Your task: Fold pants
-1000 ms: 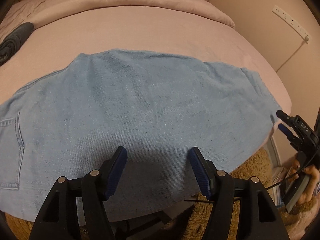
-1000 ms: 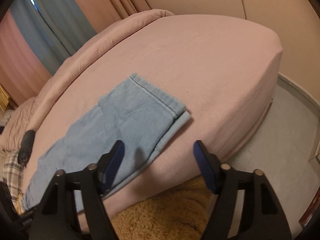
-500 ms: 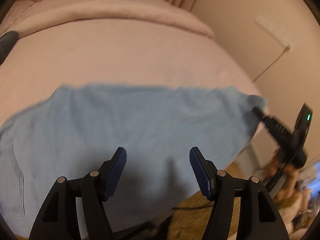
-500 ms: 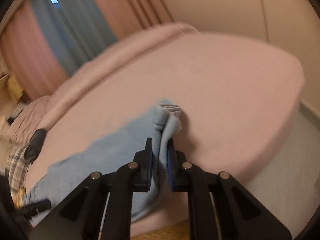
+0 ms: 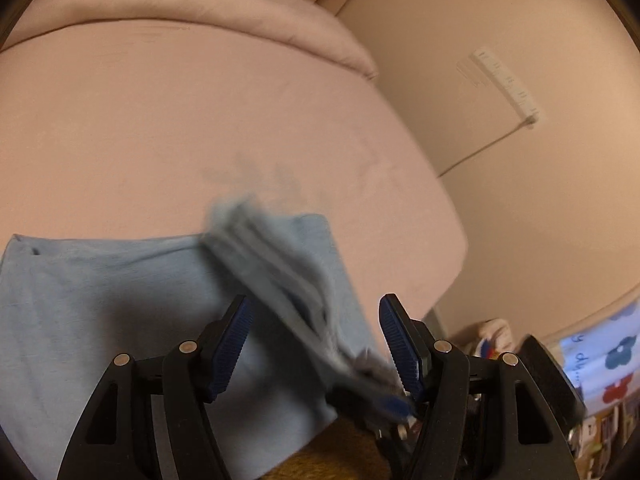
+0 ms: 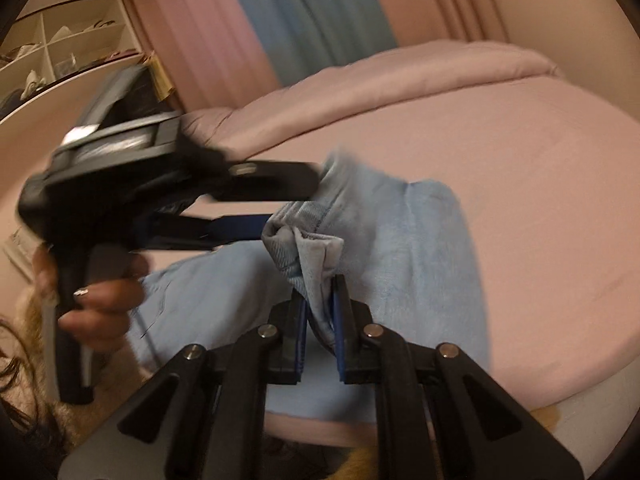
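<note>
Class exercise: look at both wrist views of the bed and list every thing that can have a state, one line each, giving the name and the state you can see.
Light blue denim pants: lying on the bed, hem end lifted and bunched.
Right gripper: shut on the pants' hem.
Left gripper: open, pads apart, gripping nothing.
Pink bed sheet: spread smooth.
Pink and blue curtains: drawn.
White power strip on the wall: cord attached, blurred.

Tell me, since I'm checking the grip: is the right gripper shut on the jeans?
Shut: the right gripper pinches a bunched hem of the jeans, lifted off the bed.
</note>
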Motion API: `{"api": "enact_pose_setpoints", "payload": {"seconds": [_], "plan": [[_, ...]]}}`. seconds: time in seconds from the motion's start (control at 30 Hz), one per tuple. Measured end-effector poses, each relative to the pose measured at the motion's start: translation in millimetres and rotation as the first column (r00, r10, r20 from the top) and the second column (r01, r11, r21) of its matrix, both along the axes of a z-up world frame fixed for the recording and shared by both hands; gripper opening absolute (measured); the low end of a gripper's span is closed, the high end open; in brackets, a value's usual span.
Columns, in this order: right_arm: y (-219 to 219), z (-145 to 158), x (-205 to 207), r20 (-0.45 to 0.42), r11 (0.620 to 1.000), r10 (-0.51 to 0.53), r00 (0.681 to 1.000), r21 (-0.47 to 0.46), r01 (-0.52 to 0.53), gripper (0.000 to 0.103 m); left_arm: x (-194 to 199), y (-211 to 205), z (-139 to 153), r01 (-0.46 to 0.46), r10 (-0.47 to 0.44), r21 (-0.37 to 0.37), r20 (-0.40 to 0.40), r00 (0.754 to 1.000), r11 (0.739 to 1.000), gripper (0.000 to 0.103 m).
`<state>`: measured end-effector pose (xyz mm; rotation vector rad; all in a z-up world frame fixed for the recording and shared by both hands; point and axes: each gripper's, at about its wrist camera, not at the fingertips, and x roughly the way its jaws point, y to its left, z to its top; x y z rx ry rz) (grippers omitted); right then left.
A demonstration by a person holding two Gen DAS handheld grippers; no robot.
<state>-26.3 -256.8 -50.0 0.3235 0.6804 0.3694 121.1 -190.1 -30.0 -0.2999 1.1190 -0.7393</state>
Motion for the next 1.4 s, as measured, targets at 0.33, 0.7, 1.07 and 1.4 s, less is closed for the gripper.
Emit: {"api": "enact_pose_setpoints", "payload": {"seconds": [0.33, 0.7, 1.07, 1.4], "plan": [[20, 6, 7, -0.029, 0.997, 0.070, 0.997, -0.015, -0.071, 0.013, -21, 46, 20, -0.103, 0.098, 0.031, 0.133, 0.986, 0.994, 0.006], [111, -7, 31, -0.074, 0.955, 0.294, 0.953, -0.006, -0.295, 0.016, -32, 137, -5, -0.321, 0.284, 0.200, 0.194, 0.939, 0.926, 0.006], [115, -21, 30, -0.194, 0.950, 0.302, 0.933, -0.021, -0.312, 0.073, -38, 154, -20, -0.377, 0.353, 0.226, 0.140, 0.925, 0.898, 0.006], [47, -11, 39, -0.171, 0.957, -0.057, 0.984, -0.291, 0.005, 0.049, -65, 112, -33, -0.236, 0.215, 0.206, 0.117, 0.970, 0.950, 0.006]]}}
